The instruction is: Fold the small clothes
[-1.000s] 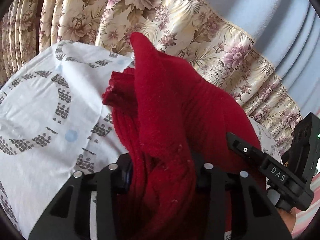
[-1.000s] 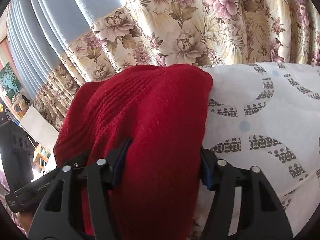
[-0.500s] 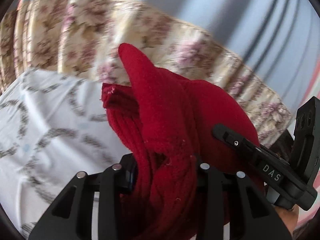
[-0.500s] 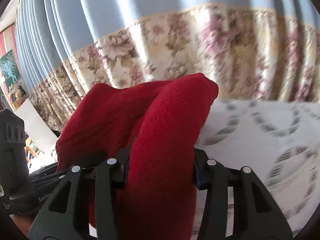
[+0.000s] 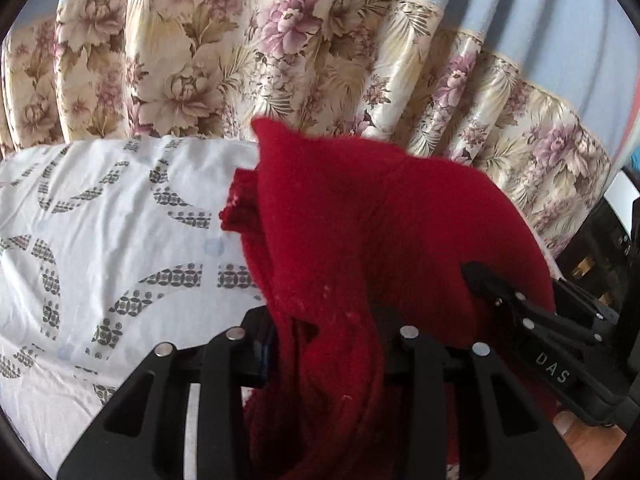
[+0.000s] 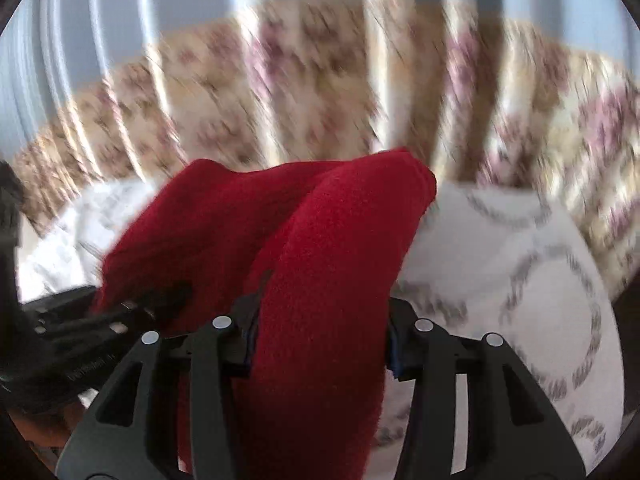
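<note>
- A red knitted garment [image 5: 360,220] is held raised above the white patterned sheet [image 5: 100,240].
- It is pinched in the jaws of the left gripper [image 5: 326,344] and the right gripper [image 6: 320,336].

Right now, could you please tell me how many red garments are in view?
1: a red knitted garment, bunched and held up over the patterned white sheet by the left claw and right claw; more could be hidden.

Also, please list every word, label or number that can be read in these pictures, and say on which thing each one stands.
"DAS": white letters on the black body of the right gripper, seen in the left wrist view, beside the red garment.
Pale lettering on the black body of the left gripper, seen in the right wrist view: too blurred to read.
Nothing else carries text.
</note>
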A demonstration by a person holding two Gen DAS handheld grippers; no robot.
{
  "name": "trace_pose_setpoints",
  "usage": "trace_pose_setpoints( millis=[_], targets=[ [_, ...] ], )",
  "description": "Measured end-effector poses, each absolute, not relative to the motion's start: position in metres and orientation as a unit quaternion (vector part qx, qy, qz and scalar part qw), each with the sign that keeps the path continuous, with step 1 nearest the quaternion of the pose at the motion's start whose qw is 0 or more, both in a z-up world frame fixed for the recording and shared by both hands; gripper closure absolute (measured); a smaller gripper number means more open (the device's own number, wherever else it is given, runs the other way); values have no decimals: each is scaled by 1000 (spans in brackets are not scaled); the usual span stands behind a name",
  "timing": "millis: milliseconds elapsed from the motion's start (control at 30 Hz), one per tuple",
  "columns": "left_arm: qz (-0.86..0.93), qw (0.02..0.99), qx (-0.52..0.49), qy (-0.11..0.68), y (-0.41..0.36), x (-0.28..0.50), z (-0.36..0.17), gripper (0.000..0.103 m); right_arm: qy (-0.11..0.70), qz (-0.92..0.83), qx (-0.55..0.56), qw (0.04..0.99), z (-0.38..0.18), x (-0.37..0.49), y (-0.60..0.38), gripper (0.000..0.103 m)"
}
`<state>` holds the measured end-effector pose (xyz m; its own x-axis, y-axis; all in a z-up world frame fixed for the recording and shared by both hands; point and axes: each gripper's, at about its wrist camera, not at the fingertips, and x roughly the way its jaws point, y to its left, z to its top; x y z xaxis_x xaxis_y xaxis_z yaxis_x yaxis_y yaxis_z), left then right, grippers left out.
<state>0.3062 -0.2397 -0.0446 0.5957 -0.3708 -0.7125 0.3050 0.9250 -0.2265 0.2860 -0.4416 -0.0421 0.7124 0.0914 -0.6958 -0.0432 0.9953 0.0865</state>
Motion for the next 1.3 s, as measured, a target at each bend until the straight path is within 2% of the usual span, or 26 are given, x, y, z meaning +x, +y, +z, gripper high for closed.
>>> trace_pose_setpoints(
  millis=[67,133,167,200,233,267,300,400,667,767,867,933,1067,1133,1233,1300],
  targets=[
    [-185,895,-30,405,-241,305,-43,61,367,41,43,928,-55,278,-450,50],
    [-174,897,-34,405,-234,307,-45,45,365,39,38,930,-55,276,-449,48],
    [-159,902,-35,401,-229,309,-46,26,367,37,34,929,-53,276,-449,47],
    [-150,903,-37,400,-224,312,-48,16,369,36,34,928,-51,277,-450,42],
    [-153,901,-44,404,-218,314,-51,13,367,30,38,929,-50,277,-451,37],
    [-156,899,-51,407,-212,316,-51,9,365,19,39,930,-50,276,-451,22],
    [-157,899,-52,406,-209,317,-50,7,367,7,37,930,-51,277,-452,14],
    [-164,906,-23,389,-192,302,-42,6,380,-5,59,923,-51,275,-465,6],
    [-130,947,17,294,-105,234,10,3,381,-77,18,921,-21,227,-460,3],
    [-102,958,30,266,-78,208,24,2,344,-90,50,933,3,193,-442,3],
    [-70,961,54,263,-63,189,33,2,266,-132,62,953,26,150,-403,3],
    [-66,967,45,243,-51,167,35,2,247,-147,80,955,26,128,-378,3],
    [-63,976,31,208,-33,131,29,2,282,-61,79,954,15,107,-335,3],
    [-35,983,14,179,-25,119,26,2,269,-63,96,956,11,90,-325,3],
    [-31,980,-12,195,-16,118,20,2,239,-85,105,962,11,72,-317,3],
    [-7,985,-10,172,-13,113,19,2,240,-87,99,962,11,71,-313,3]
  ],
)
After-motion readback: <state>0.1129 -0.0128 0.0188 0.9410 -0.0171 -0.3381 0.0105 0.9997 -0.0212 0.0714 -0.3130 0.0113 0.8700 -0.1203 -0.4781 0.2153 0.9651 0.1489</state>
